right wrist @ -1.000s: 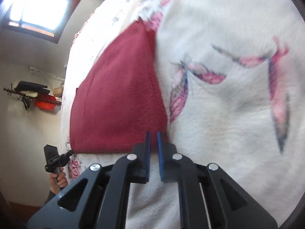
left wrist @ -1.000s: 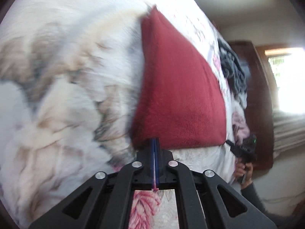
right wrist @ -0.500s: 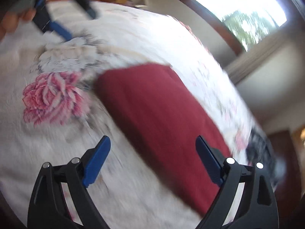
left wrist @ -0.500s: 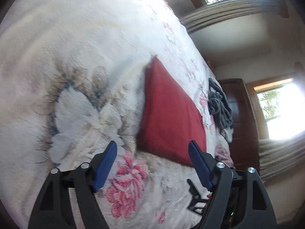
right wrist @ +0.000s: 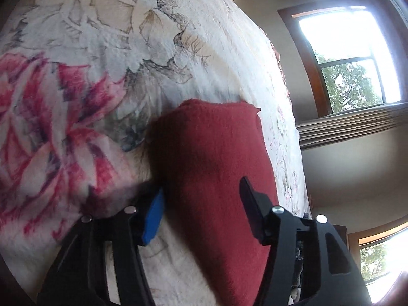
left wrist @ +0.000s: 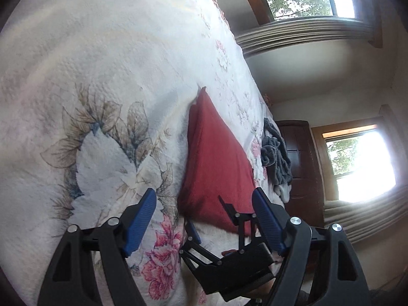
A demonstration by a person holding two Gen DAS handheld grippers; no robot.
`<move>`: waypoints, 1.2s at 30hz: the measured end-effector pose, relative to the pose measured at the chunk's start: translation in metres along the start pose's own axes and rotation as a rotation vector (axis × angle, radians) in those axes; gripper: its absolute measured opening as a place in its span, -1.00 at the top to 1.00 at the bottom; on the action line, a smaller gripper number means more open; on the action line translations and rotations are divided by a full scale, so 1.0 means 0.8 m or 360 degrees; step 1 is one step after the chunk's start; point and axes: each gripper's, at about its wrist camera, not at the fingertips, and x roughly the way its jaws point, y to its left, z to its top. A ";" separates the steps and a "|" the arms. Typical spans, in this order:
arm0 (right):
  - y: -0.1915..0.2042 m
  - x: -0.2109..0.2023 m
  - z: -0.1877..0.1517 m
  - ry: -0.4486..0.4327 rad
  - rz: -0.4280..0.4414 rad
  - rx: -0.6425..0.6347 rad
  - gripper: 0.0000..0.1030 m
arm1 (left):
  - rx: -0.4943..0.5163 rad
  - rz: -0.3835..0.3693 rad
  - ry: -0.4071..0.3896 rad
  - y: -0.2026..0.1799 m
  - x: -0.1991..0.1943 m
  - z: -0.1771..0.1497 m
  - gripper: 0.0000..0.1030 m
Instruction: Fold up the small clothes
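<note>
We see the floral blanket (left wrist: 107,81) filling the left of the left wrist view, white plush with tan leaf outlines and a pink flower print near the bottom. The left gripper (left wrist: 204,219) hangs above it with its jaws spread wide and nothing between them, blue pads facing in. Just past the fingers lies the red cloth (left wrist: 216,163), folded flat on the blanket, long edge running away from us, one corner poking up at the far end. Below it, between the left fingers, we catch the right gripper (left wrist: 211,219) seen from outside, black frame low over the near edge of the cloth. Further right a grey garment (left wrist: 276,158) sits bunched near the blanket's far edge, apart from the red one, with a dark wooden door (left wrist: 301,163) behind it and bright windows beyond. In the right wrist view the blanket (right wrist: 102,51) again takes the left side, big pink petals close up. The right gripper (right wrist: 201,204) is also spread wide, empty, straddling the near part of the red cloth (right wrist: 211,158); whether the tips touch the fabric we cannot tell. A window (right wrist: 349,58) is at right.
</note>
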 end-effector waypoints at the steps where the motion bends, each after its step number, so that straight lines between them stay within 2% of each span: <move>1: -0.002 0.007 0.003 0.0006 -0.0017 -0.0004 0.04 | -0.0014 -0.0020 -0.0001 0.000 0.002 0.005 -0.51; 6: -0.009 0.038 0.007 0.0009 -0.0085 -0.0026 0.15 | -0.0031 -0.0065 0.0076 -0.003 0.027 0.036 -0.53; 8: -0.015 0.044 0.008 0.0014 -0.0055 0.0013 0.61 | -0.0087 -0.0069 0.0111 0.000 0.043 0.057 -0.55; 10: -0.040 0.041 0.005 0.0009 0.0006 0.0160 0.68 | -0.0102 -0.0086 0.0174 -0.003 0.065 0.083 -0.56; 12: -0.066 0.035 0.002 0.0000 0.0033 0.0270 0.69 | -0.0120 -0.0092 0.0234 -0.005 0.092 0.108 -0.58; 16: -0.100 0.036 -0.001 0.0001 0.0069 0.0388 0.70 | -0.0105 0.0013 0.0409 -0.009 0.172 0.149 -0.59; 20: -0.123 0.038 -0.002 -0.0009 0.0106 0.0483 0.70 | -0.0067 0.0135 0.0558 -0.014 0.243 0.163 -0.59; 25: -0.136 0.026 -0.014 -0.0027 0.0138 0.0577 0.70 | 0.0033 0.0267 0.0685 -0.025 0.303 0.174 -0.54; 27: -0.142 0.025 -0.017 -0.0034 0.0145 0.0612 0.70 | 0.0096 0.0371 0.0734 -0.030 0.318 0.175 -0.06; 28: -0.144 0.023 -0.018 -0.0037 0.0150 0.0627 0.70 | 0.0089 0.0390 0.0755 -0.030 0.324 0.177 0.40; 29: -0.146 0.022 -0.019 -0.0039 0.0155 0.0641 0.70 | 0.0087 0.0409 0.0761 -0.031 0.328 0.180 0.53; 32: -0.154 0.022 -0.020 -0.0040 0.0174 0.0690 0.70 | 0.0168 0.0465 0.0762 -0.048 0.330 0.181 0.67; 36: -0.175 0.024 -0.020 -0.0044 0.0210 0.0781 0.70 | 0.0275 0.0518 0.0751 -0.083 0.321 0.183 0.70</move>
